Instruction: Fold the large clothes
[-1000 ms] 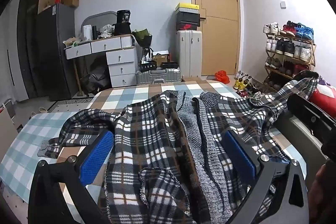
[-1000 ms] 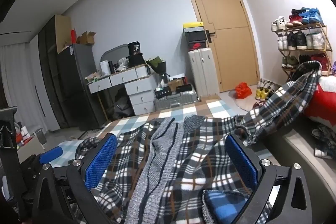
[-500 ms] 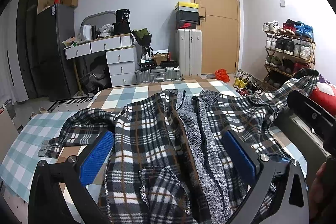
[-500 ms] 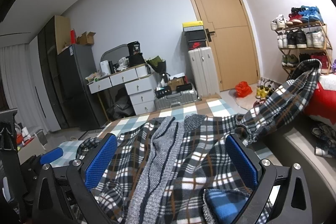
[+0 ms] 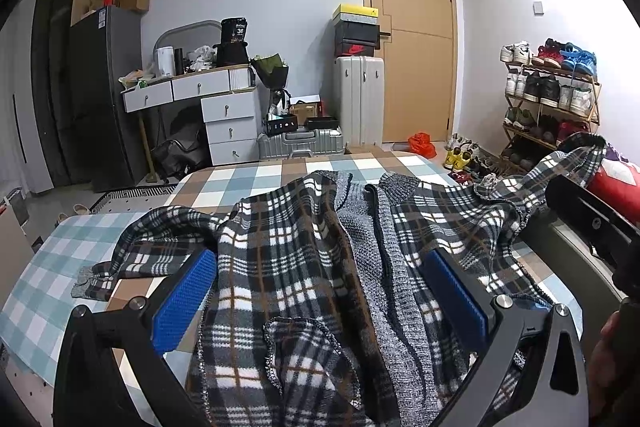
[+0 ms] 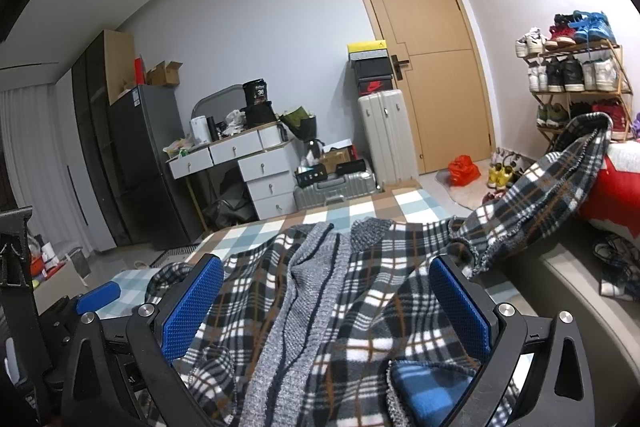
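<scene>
A plaid cardigan (image 5: 304, 267) with grey knit trim lies spread, front open, on a checkered table (image 5: 240, 183), one sleeve trailing left and the other draped off the right edge over a red cushion (image 6: 608, 195). The left gripper (image 5: 320, 291) and right gripper (image 6: 328, 299) hang over its near part, each with blue-padded fingers (image 6: 192, 307) spread wide and clasping nothing.

One plaid cardigan (image 5: 304, 259), two suitcases (image 5: 359, 99)

Bare checked bedspread (image 5: 248, 179) lies open beyond the rumpled plaid cardigan (image 5: 288, 251).
</scene>
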Tool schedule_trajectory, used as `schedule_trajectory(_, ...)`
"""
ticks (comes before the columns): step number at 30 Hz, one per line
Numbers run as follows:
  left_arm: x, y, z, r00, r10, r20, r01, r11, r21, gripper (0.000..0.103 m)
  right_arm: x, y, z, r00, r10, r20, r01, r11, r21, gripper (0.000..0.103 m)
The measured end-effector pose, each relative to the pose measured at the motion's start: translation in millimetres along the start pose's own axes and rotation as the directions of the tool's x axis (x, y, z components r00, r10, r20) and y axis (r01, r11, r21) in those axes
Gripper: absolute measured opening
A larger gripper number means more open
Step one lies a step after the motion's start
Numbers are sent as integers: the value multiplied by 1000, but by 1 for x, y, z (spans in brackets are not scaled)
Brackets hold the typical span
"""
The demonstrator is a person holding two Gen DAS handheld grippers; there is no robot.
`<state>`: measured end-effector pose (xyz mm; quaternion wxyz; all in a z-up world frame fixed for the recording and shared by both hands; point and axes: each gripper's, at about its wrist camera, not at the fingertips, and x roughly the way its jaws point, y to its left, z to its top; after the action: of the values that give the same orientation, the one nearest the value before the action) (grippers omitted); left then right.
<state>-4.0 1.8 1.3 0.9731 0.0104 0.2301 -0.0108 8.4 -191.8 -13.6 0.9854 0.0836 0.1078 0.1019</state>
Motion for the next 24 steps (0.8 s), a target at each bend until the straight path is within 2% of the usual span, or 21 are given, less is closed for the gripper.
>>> schedule_trajectory(24, -1, -1, -1, 1000, 2, -2, -2, 1000, 2, 102, -1, -2, 1, 1000, 0, -3, 0, 1000, 7, 103)
